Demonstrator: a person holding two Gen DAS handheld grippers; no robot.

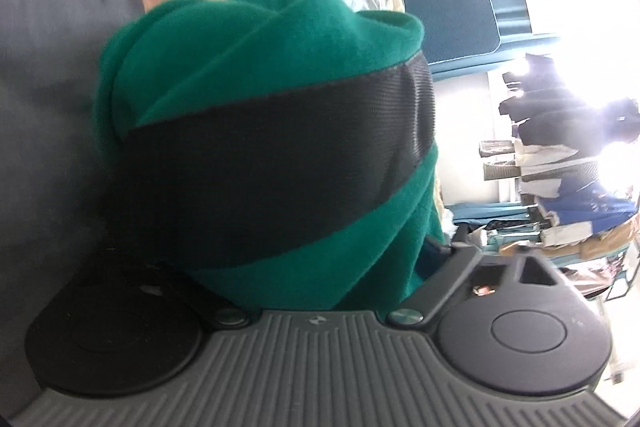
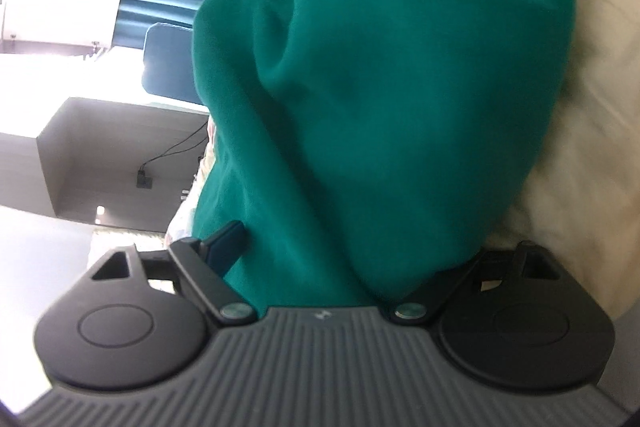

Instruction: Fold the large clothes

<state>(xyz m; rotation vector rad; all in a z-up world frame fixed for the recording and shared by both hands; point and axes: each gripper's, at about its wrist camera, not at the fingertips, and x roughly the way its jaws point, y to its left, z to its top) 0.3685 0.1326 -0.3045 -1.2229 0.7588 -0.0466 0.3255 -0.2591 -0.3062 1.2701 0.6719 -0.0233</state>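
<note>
Both the left gripper (image 1: 304, 267) and right gripper (image 2: 320, 267) clamp bunched green fleece garment (image 1: 256, 39). Judging by the thick wads, fabric could slip free, spoiling the fold over the bed (image 1: 60, 87).

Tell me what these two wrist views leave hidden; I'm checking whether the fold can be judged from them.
- Left gripper fingertips: left wrist view, buried under the green fleece garment.
- Right gripper fingertips: right wrist view, the garment covers them.
- Garment's full shape and type: both views, too close, cut off by the edges.
- Black mesh band: unclear what part it is.
- Background shelves: overexposed and blurred.
</note>
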